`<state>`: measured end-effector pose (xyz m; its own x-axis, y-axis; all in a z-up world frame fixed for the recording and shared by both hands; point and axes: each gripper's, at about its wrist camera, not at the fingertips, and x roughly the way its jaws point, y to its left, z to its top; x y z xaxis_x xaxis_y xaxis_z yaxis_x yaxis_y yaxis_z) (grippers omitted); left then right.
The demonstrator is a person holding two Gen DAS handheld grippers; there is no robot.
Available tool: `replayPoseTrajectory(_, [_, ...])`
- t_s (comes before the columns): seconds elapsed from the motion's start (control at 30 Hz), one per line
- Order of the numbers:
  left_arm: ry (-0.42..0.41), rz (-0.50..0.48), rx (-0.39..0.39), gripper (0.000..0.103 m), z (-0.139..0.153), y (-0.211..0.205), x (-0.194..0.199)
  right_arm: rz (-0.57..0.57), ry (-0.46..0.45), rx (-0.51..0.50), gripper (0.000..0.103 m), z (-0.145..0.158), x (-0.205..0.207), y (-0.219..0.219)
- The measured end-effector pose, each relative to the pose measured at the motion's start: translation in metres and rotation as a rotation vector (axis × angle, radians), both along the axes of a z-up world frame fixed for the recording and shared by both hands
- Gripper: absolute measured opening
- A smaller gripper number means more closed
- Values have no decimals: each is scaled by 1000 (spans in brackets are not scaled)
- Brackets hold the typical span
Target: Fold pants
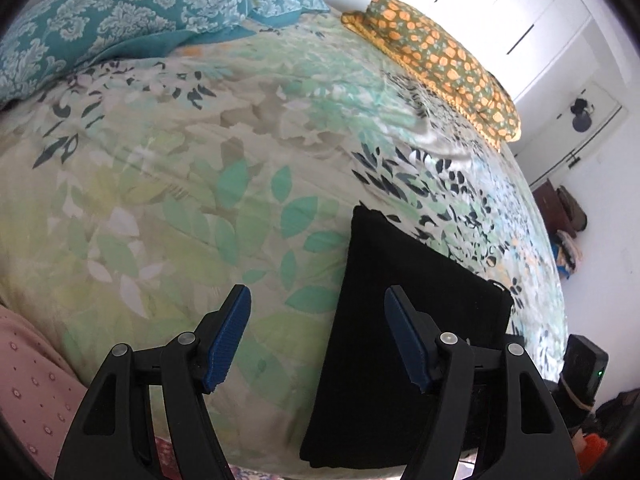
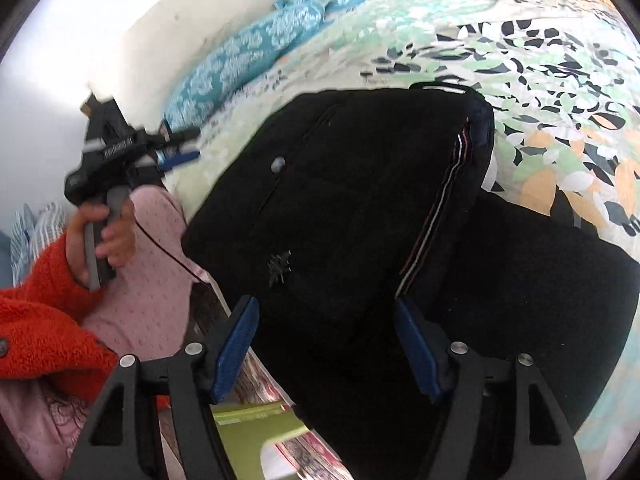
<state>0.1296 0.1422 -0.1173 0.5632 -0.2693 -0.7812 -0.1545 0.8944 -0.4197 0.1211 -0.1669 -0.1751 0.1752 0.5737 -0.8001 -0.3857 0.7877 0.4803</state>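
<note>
The black pants (image 1: 404, 312) lie folded into a flat rectangle on the bed's front edge, at the lower right of the left wrist view. In the right wrist view the pants (image 2: 340, 220) fill the middle, with a striped side seam and a small logo on top. My left gripper (image 1: 318, 304) is open and empty, hovering above the bedspread just left of the pants; it also shows in the right wrist view (image 2: 180, 146), held by a hand. My right gripper (image 2: 324, 316) is open and empty just above the near end of the pants.
A floral bedspread (image 1: 180, 184) covers the bed. Teal patterned pillows (image 1: 108, 20) lie at the far left and an orange-patterned folded blanket (image 1: 440, 60) at the far right. White wardrobe doors (image 1: 500, 4) stand behind. A pink garment (image 2: 152, 272) hangs at the bed's near edge.
</note>
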Motion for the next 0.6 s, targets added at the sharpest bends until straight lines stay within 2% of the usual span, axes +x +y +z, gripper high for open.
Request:
replayPoseTrajectory(0.1, [21, -4, -25, 71, -6, -2, 2, 25, 84, 71, 70, -8, 7, -5])
replayPoseTrajectory(0.23, [22, -23, -5, 71, -7, -9, 3, -66, 203, 191, 60, -27, 27, -28])
replayPoseTrajectory(0.3, [13, -33, 19, 71, -5, -10, 2, -119, 226, 236, 42, -33, 31, -36])
replayPoseTrajectory(0.33, [11, -35, 30, 71, -4, -11, 2, -136, 239, 258, 28, -34, 31, -37])
replayPoseTrajectory(0.43, [13, -28, 31, 71, -4, -10, 1, -165, 177, 285, 22, -12, 23, -36])
replayPoseTrajectory(0.53, [7, -15, 20, 71, -3, -6, -1, -171, 72, 343, 19, 36, 13, -39])
replayPoseTrajectory(0.6, [-1, -20, 8, 71, 0, -5, -2, -161, 13, 342, 17, 67, 1, -43])
